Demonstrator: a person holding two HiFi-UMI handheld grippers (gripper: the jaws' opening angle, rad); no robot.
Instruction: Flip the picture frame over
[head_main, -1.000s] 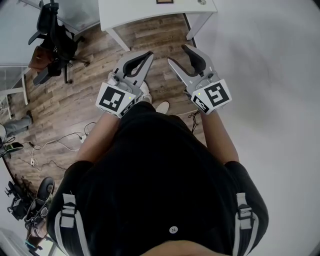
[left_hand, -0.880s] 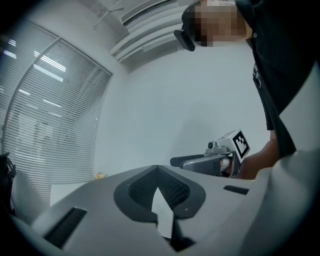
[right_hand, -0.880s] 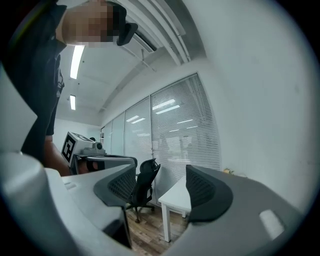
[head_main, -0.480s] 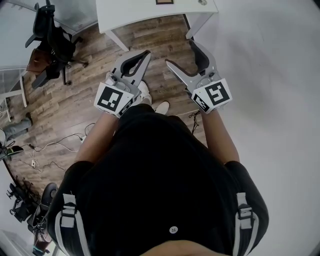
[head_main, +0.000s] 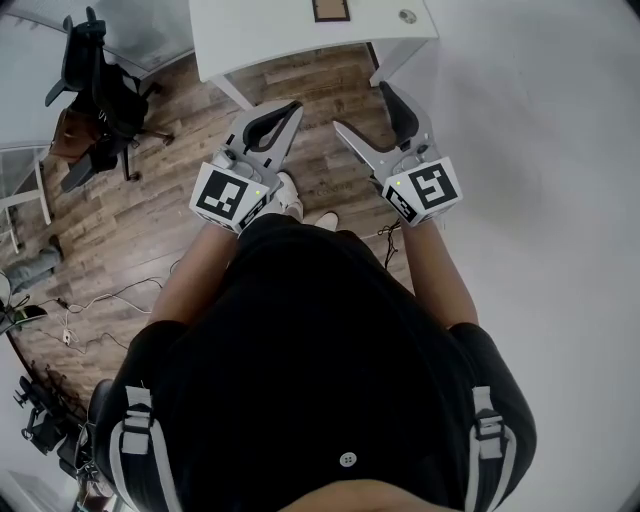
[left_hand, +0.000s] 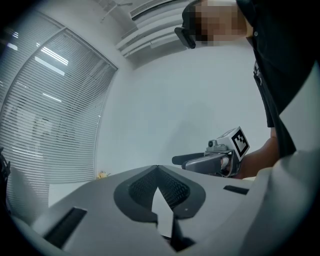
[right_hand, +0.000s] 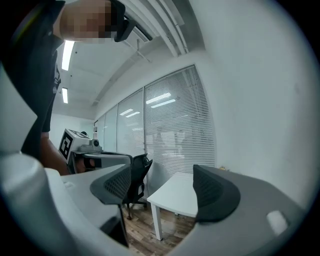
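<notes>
A brown-rimmed picture frame (head_main: 330, 9) lies on the white table (head_main: 270, 30) at the top edge of the head view, partly cut off. Both grippers hang level over the wood floor, short of the table. My left gripper (head_main: 291, 108) is shut, its tips together with nothing between them; the left gripper view shows its pads (left_hand: 172, 190) meeting. My right gripper (head_main: 362, 108) stands wide open and empty. In the right gripper view its gripper (right_hand: 160, 187) faces the white table (right_hand: 175, 197), with no frame visible there.
A small round object (head_main: 405, 16) lies on the table right of the frame. Black office chairs (head_main: 95, 80) stand at the left, and one chair (right_hand: 135, 175) stands beside the table. Cables (head_main: 110, 290) trail on the floor. A pale wall (head_main: 540, 150) fills the right side.
The right gripper's jaws have spread wider. Both grippers and the person have moved closer to the table, so more of the table and frame shows at the top.
</notes>
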